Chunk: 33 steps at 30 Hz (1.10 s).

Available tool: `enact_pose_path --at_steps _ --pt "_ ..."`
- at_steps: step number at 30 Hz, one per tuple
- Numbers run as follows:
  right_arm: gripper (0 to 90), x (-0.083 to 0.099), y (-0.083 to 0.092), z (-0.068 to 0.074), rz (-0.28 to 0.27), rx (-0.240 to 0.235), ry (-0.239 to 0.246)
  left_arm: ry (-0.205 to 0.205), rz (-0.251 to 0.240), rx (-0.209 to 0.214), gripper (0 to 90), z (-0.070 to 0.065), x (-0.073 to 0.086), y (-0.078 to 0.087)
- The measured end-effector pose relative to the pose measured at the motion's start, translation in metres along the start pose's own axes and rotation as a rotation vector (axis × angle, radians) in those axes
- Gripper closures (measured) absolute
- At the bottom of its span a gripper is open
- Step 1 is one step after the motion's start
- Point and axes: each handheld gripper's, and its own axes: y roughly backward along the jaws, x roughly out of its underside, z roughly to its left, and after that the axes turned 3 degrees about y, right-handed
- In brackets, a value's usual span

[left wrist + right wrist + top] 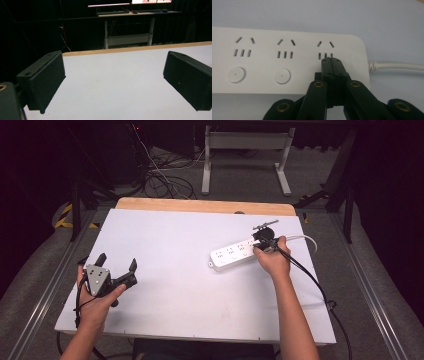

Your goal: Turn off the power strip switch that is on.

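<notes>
A white power strip (231, 254) lies on the right part of the white table top (170, 285), and its white cord (302, 238) runs off to the right. My right gripper (262, 241) is shut, its tips resting on the strip's cord end. In the right gripper view the closed jaws (331, 60) touch the strip (287, 30) just below the third socket, in line with two round buttons (236, 74) to the left. The cord (397, 65) leaves at the right. My left gripper (117, 263) is open above the table's left front, its pads (45, 77) wide apart with nothing between.
A wooden strip (205, 206) borders the table's far edge. Beyond it stand a white desk frame (245, 145) and loose cables (165, 180) on the floor. The right gripper's black cable (310, 275) trails over the table's right side.
</notes>
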Motion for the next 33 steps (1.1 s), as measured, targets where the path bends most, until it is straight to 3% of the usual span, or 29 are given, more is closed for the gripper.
enact_pose_path --at_steps 33 --pt "90.0 0.0007 -0.0001 0.0038 -0.007 0.032 -0.001 0.000 0.002 0.007 4.9 -0.0012 -0.0002 -0.0001"
